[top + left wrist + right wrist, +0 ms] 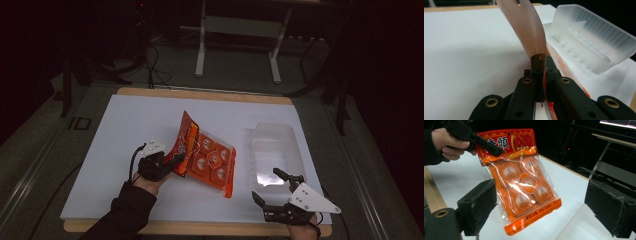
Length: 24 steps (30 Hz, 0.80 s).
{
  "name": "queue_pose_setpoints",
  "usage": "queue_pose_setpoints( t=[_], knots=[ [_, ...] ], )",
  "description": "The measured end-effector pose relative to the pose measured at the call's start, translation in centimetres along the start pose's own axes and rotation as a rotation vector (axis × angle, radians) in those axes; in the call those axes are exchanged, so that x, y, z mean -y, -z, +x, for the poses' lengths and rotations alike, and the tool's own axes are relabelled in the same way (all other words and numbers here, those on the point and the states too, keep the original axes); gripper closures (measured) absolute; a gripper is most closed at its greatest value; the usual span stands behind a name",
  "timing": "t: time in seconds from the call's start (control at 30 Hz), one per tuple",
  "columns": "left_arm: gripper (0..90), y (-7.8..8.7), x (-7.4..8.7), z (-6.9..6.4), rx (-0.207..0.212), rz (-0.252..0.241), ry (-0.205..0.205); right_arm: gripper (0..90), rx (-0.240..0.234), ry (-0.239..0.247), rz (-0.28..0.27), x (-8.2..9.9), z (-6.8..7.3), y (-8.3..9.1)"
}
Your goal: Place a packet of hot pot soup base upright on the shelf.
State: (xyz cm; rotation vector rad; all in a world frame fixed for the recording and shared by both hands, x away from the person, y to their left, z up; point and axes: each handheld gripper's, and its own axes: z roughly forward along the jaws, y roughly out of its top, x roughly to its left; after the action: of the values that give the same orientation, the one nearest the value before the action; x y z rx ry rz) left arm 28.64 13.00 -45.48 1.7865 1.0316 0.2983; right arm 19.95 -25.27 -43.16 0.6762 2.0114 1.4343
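- We are pinching the orange snack bag [207, 157] by its top header strip with the left gripper [175, 161]; the jaws are pressed together on the film, seen clearly in the left gripper view [541, 62].
- The bag is hanging tilted from that grip, its header raised and its bottom edge resting on the white table sheet [150, 120].
- We are keeping the right gripper [272, 187] spread wide, with nothing between its jaws, near the front table edge.
- The bag [524, 185] is sitting ahead of the right gripper, apart from it.
- The clear plastic tray [275, 150] is lying just beside the bag, on its right.
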Motion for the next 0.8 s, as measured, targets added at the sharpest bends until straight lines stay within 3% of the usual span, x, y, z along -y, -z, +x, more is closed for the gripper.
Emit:
queue_pose_setpoints(
  t=[0.33, 0.43, 0.63, 0.8],
  knots=[
    [89.8, -0.3, -2.6, -2.0, 0.042, -0.033, -0.039, 10.4, 0.023, -0.029, -0.050, -0.2, -0.4, 0.6],
    [89.8, -0.5, -3.3, -2.6, 0.051, -0.041, -0.058, 10.4, 0.043, -0.027, -0.055, -0.3, -0.5, 0.7],
    [89.9, -0.6, -4.6, -3.6, 0.079, -0.063, -0.086, 10.4, 0.040, -0.030, -0.058, -0.3, -0.6, 0.7],
    [89.8, -0.2, -6.0, -4.4, 0.119, -0.084, -0.145, 10.4, 0.051, -0.052, -0.064, -0.3, -0.7, 0.9]
  ],
)
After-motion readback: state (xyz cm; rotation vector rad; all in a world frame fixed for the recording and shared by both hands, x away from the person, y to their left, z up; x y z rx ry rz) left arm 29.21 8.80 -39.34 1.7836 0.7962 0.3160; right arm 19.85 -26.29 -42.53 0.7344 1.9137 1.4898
